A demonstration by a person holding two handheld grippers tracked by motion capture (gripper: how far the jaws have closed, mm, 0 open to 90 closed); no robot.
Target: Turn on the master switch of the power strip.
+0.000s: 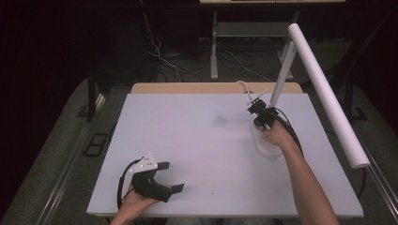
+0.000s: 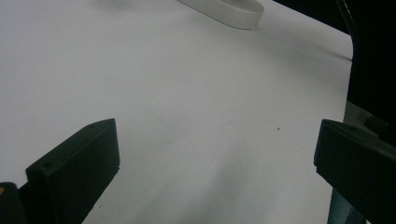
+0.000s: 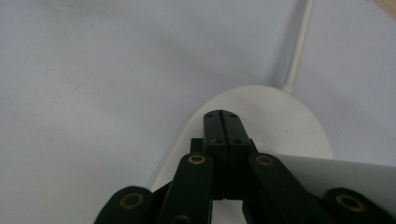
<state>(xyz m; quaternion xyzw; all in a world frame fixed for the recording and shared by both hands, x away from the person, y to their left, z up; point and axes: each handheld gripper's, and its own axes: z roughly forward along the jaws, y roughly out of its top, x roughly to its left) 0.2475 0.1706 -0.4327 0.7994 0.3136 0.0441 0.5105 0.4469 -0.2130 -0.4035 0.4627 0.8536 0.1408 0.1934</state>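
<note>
Jaws of the right gripper (image 3: 222, 122) are pressed tight together with nothing between them, and their tips sit right over the white oval base (image 3: 280, 135) of a desk lamp. From the high view, this right gripper (image 1: 261, 114) is at the far right part of the table (image 1: 197, 140), just by the foot of the lamp's thin pole (image 1: 283, 77). The pole goes up to a long white tube (image 1: 328, 93) that slants over the right side of the table. A thin white cord (image 3: 299, 44) runs away from the back of the base. It looks like the closed tips are pushing down on the base, maybe on a switch there, but I cannot see a button or tell if the tips touch. The lamp does not look lit. The left gripper (image 1: 171, 177) rests low at the near left of the table, well apart from the lamp, and its jaws are spread wide around nothing. The next move likely calls for a small, straight press down on the right spot, soft enough that the base does not slide or tip.
</note>
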